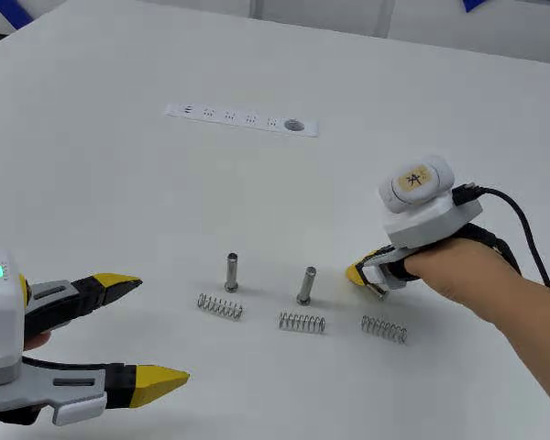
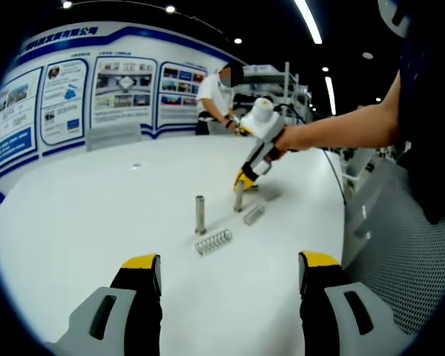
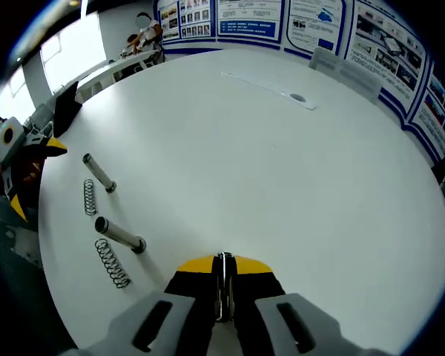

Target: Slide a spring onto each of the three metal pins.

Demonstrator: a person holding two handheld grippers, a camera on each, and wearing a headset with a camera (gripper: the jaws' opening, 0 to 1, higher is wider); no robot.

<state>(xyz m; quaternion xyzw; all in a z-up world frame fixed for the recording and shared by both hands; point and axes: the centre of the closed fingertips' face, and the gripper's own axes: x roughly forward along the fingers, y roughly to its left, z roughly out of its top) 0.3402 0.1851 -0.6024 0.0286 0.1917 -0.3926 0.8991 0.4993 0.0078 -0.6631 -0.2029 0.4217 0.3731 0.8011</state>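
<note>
While the white bench [image 1: 119,183] stretches wide under everything, the left gripper [image 1: 161,328] hangs over its near left corner, fingers spread with nothing between them. The right gripper [image 1: 362,272] sits low at the right, fingers pinching a metal pin [image 3: 222,285]. A left pin [image 1: 231,272] and a middle pin [image 1: 306,284] stand upright on the bench. Just in front lie a left spring [image 1: 220,305], a middle spring [image 1: 302,322] and a right spring [image 1: 384,329] in a row.

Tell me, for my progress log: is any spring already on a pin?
No: the left spring, middle spring and right spring all lie loose on the table.
</note>
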